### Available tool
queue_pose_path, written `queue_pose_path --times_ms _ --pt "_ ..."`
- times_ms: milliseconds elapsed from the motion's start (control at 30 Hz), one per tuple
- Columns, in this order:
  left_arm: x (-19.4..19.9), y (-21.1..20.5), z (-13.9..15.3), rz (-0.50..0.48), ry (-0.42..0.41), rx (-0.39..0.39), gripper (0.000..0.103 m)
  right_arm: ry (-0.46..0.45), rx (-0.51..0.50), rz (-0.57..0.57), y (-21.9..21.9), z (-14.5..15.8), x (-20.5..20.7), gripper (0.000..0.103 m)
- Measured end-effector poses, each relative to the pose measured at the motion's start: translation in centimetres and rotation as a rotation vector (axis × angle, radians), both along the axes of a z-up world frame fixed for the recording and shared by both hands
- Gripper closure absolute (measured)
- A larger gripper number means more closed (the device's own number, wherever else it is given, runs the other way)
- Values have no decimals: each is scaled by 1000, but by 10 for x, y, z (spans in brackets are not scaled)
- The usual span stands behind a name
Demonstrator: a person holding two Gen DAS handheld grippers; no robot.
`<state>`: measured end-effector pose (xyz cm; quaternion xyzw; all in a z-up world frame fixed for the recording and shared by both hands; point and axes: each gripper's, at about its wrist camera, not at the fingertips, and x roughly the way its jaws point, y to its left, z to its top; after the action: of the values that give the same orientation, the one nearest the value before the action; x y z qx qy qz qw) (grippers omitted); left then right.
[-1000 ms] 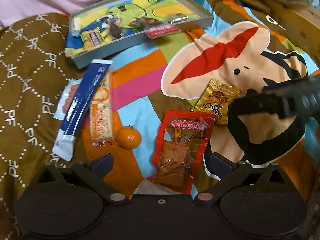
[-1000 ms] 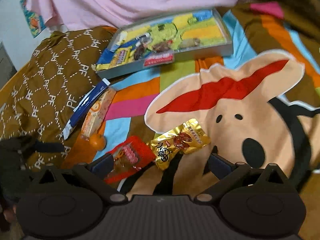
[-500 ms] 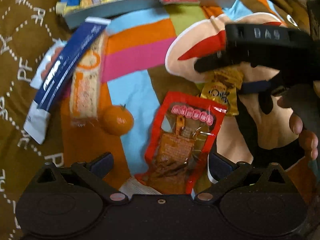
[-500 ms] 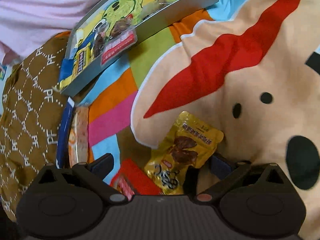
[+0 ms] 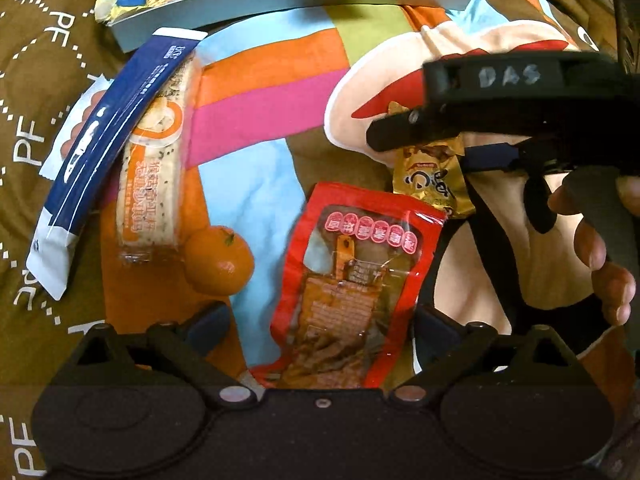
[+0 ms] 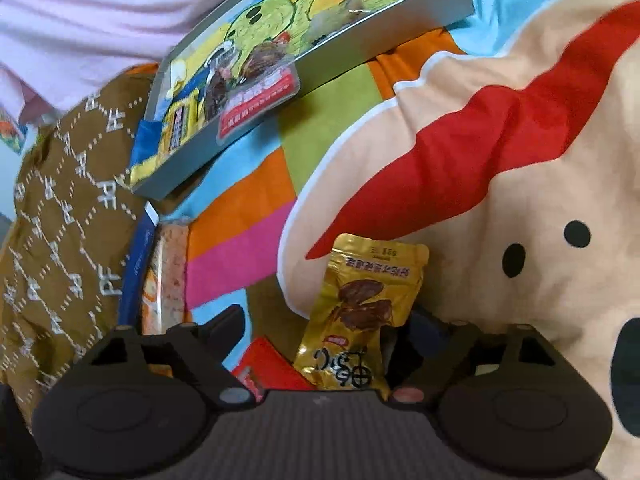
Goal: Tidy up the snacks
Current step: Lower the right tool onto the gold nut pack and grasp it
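The left gripper (image 5: 320, 320) has the red snack packet (image 5: 356, 292) between its two fingers. Its jaws have just been closing a little, but they stand wide and the pads do not press on the packet yet, so nothing is held. The right gripper (image 6: 324, 326) is over the gold snack packet (image 6: 360, 312) in the same way. Its jaws have just been closing more, and the right finger looks very near the packet's edge, but I cannot see a real grip; I judge it as open.

Both packets lie flat on the colourful blanket (image 5: 256, 96), close to each other, the gold one just beyond the red one. To the left lie a small orange (image 5: 219, 260), a long biscuit bar (image 5: 152, 176) and a blue stick packet (image 5: 108, 144), all loose on the blanket.

Further away is the grey tray (image 6: 360, 44), which already holds some snacks, among them a red-labelled packet (image 6: 260, 104) hanging over its rim.

So I think the task is partly done: some snacks are in the tray, at least five things wait outside it.
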<state>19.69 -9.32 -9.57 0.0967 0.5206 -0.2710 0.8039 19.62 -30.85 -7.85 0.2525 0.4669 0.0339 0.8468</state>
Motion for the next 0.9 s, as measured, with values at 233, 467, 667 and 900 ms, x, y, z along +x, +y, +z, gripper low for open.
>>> queue_pose_path --times_ms 233,467,667,900 --pt "11 2 0 29 27 -13 8 -18 -184 71 23 -3 1 26" --pt "11 4 3 45 49 -31 14 -20 -226 87 20 -1 -2 41" --pt "11 9 3 59 94 -48 14 4 -207 76 6 4 -9 53" --pt "-2 0 2 28 83 0 14 18 -252 132 8 7 -26 54"
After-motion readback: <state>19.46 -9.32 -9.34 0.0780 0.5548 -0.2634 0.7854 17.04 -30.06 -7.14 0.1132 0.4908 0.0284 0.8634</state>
